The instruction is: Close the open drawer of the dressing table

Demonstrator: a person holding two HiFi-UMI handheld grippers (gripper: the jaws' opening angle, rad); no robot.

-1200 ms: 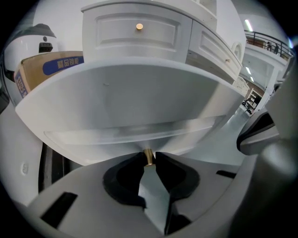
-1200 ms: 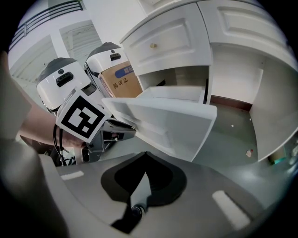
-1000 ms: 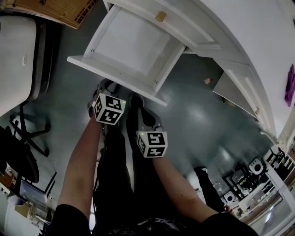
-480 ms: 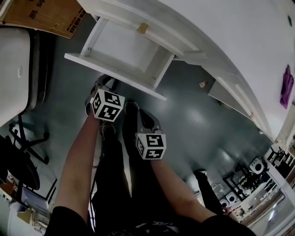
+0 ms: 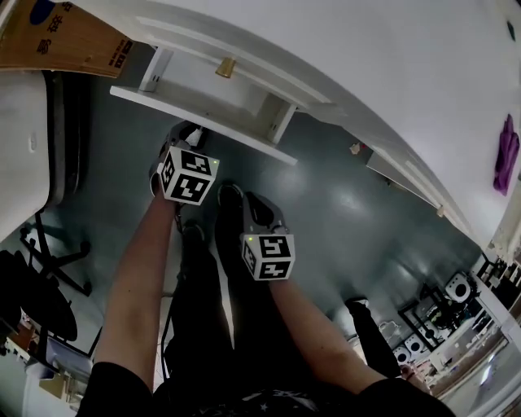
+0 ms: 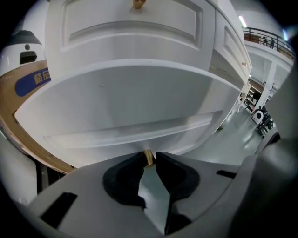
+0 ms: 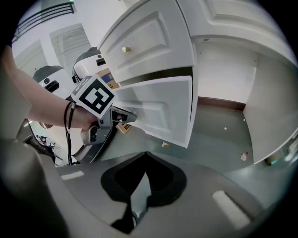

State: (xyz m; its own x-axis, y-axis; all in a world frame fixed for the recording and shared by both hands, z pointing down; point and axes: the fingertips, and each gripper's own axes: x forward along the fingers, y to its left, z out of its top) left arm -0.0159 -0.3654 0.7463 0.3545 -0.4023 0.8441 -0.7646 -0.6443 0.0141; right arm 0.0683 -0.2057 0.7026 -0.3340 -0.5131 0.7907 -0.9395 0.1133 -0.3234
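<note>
Left gripper view, left gripper (image 6: 149, 154) clamping drawer (image 6: 130, 102) knob (image 6: 148, 157)

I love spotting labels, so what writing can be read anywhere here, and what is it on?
"精品", as best it reads: white characters on a blue patch on the cardboard box.
Black print on that box in the head view: too small to read.
Marker cubes: black-and-white patterns, no words.

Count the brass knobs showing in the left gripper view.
2. The upper knob sits on the closed drawer front at the top edge; the lower knob, on the open drawer, is clamped in the left gripper. More may lie outside this view.
</note>
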